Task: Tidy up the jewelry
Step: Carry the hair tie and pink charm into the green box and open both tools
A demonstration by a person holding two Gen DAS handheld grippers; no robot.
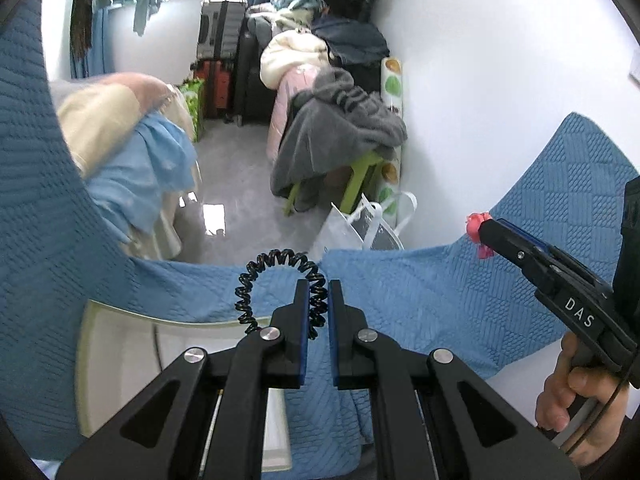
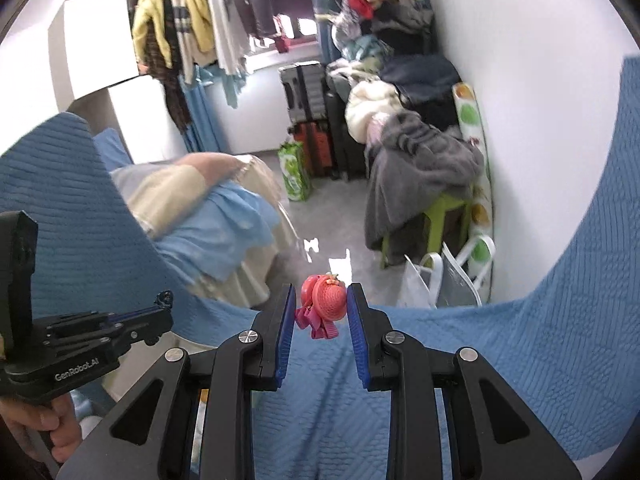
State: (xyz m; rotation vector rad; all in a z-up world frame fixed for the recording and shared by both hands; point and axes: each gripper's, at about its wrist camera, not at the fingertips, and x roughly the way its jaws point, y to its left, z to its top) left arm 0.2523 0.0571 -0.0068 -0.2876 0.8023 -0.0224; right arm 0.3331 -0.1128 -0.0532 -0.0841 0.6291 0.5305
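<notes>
Left tool (image 1: 318, 292) pinches black coil (image 1: 280, 280); right tool (image 2: 320, 304) pinches pink ornament (image 2: 322, 306) above bedspread edge (image 1: 400, 264).

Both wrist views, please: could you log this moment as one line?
left gripper: shut on black coil hair tie | right gripper: shut on pink hair clip | both above blue bedspread

Both wrist views tilt down over the blue bedspread (image 1: 420, 292), sharing the cluttered room.

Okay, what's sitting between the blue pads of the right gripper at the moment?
A pink hair clip with a small woven hat on it, pinched between the right gripper's pads; the right wrist view shows it.
</notes>
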